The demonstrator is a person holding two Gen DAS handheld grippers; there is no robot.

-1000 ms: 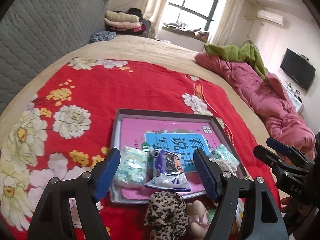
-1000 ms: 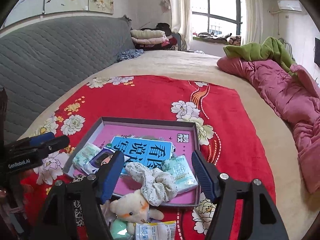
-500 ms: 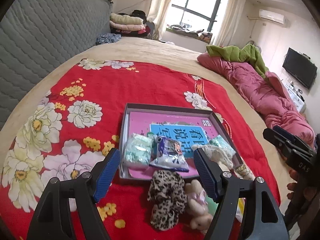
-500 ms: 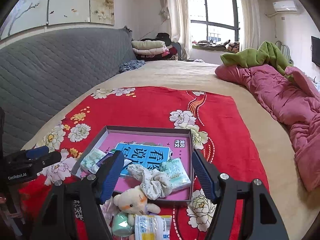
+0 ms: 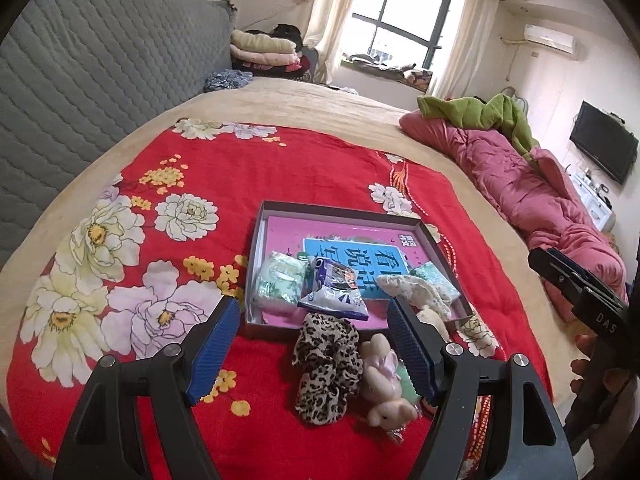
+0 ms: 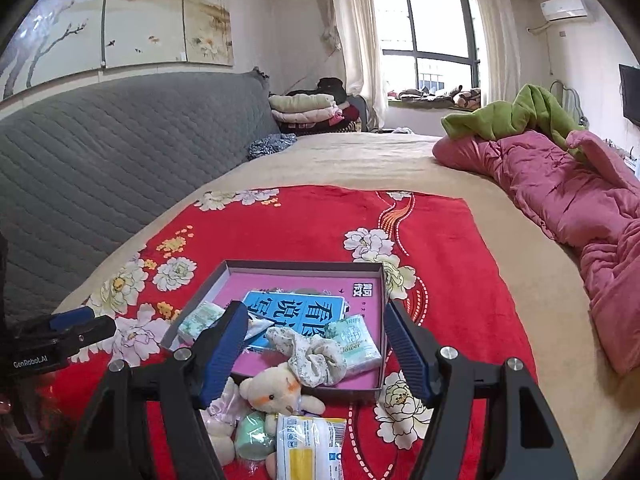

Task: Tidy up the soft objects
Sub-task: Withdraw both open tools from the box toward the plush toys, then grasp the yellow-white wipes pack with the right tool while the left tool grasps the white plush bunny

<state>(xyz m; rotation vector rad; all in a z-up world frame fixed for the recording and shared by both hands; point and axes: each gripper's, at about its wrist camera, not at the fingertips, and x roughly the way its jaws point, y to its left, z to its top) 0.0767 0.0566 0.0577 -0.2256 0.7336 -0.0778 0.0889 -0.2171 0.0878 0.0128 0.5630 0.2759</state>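
Now pulled back from shallow grey cardboard box [image 5: 256,280], left gripper [image 5: 314,350] and right gripper [image 6: 314,348] spread, empty; leopard-print fabric scrunchie [image 5: 324,364] next, probably.

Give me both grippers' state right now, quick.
Left gripper: open, holding nothing.
Right gripper: open, holding nothing.
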